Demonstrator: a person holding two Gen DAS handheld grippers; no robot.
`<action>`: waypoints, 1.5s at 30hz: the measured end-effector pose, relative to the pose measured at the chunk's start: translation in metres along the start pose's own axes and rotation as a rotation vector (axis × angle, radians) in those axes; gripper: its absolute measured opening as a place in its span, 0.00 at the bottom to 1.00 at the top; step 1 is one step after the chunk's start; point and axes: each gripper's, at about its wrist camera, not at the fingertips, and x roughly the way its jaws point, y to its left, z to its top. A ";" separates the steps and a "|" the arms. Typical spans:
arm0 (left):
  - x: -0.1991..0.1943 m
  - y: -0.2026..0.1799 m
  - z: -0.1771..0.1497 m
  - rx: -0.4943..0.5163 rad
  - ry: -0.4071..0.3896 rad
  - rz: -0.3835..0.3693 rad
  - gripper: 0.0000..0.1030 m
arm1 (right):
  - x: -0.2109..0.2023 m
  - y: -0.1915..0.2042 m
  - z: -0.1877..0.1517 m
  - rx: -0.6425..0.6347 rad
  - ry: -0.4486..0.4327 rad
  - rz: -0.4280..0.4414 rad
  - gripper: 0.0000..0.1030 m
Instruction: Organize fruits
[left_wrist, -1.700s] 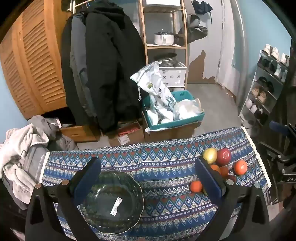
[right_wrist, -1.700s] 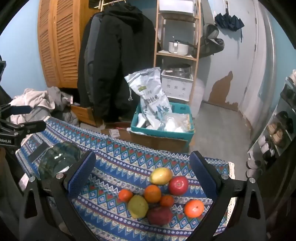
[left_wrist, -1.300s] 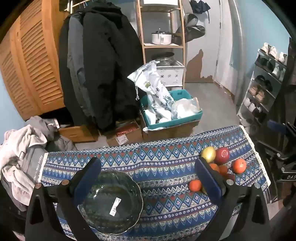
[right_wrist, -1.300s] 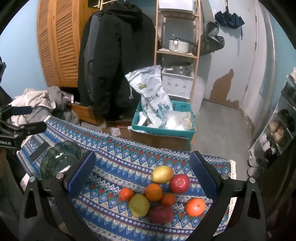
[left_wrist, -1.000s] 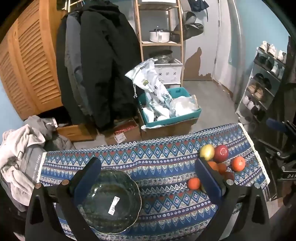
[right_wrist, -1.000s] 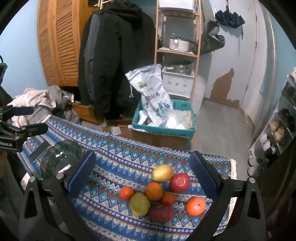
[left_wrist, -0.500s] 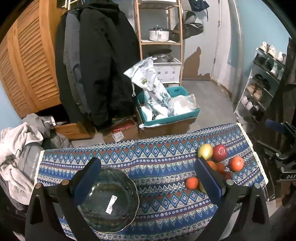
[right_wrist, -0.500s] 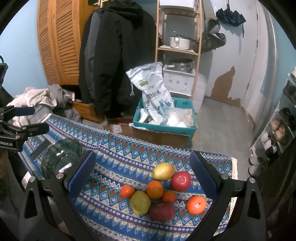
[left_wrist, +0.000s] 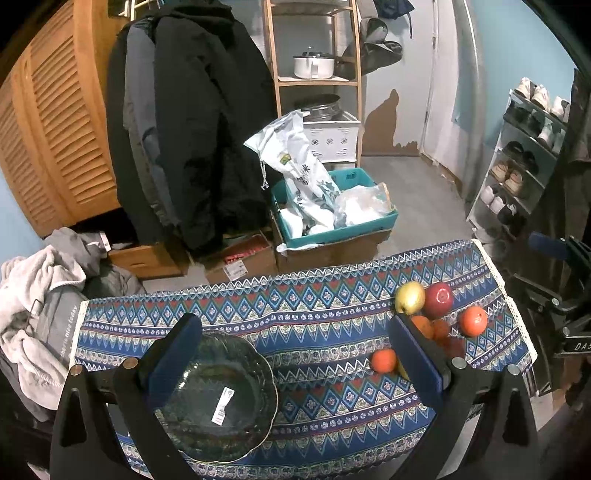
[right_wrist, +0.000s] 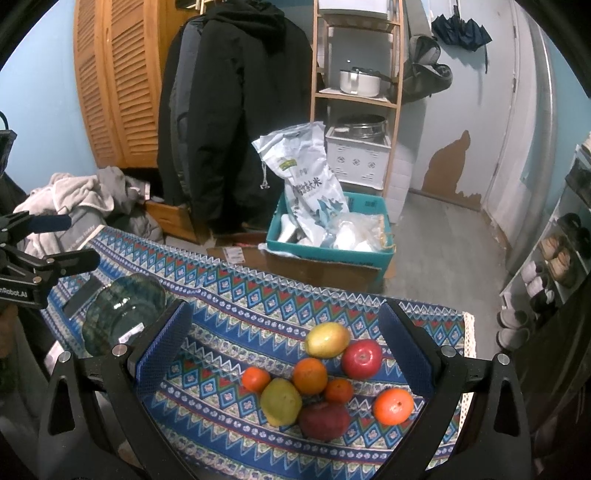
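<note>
From the left wrist view, the left gripper (left_wrist: 295, 354) hovers above the near edge of a table covered in a blue patterned tablecloth (left_wrist: 295, 317), its two blue-padded jaws spread wide and gripping nothing. One dark green glass bowl (left_wrist: 218, 397) sits on the cloth just under the left jaw, empty apart from a white sticker on its bottom. The fruit lies well apart from the bowl, at the right end of the table, partly hidden behind the right jaw. I can pick out a yellow-green pear (left_wrist: 410, 297), a red apple (left_wrist: 438, 300), an orange (left_wrist: 473, 321) off by itself near the fringe, and a small tangerine (left_wrist: 383, 360) nearest the bowl; the rest of the cluster is hidden.

From the right wrist view, the right gripper (right_wrist: 286, 350) hangs over the fruit pile with its jaws wide apart and nothing between them. Here I count eight pieces: two yellow-green pears (right_wrist: 327, 339) (right_wrist: 281, 400), two red apples (right_wrist: 361, 358) (right_wrist: 324, 420), two oranges (right_wrist: 310, 375) (right_wrist: 393, 406) and two small tangerines (right_wrist: 256, 379) (right_wrist: 339, 390). All touch or nearly touch, except one orange set slightly to the right. The bowl (right_wrist: 123, 314) shows at the left end, with the left gripper (right_wrist: 55, 240) beside it at the frame edge.
</note>
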 end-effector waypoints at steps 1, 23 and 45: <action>0.000 0.000 0.000 0.000 0.000 0.000 0.99 | 0.000 0.000 0.000 -0.001 0.000 0.000 0.96; 0.001 -0.004 -0.004 0.006 0.004 -0.006 0.99 | 0.001 -0.001 -0.005 0.002 0.008 -0.001 0.96; 0.005 0.004 -0.010 0.009 0.017 0.016 0.99 | 0.003 -0.016 0.003 0.026 0.035 -0.010 0.96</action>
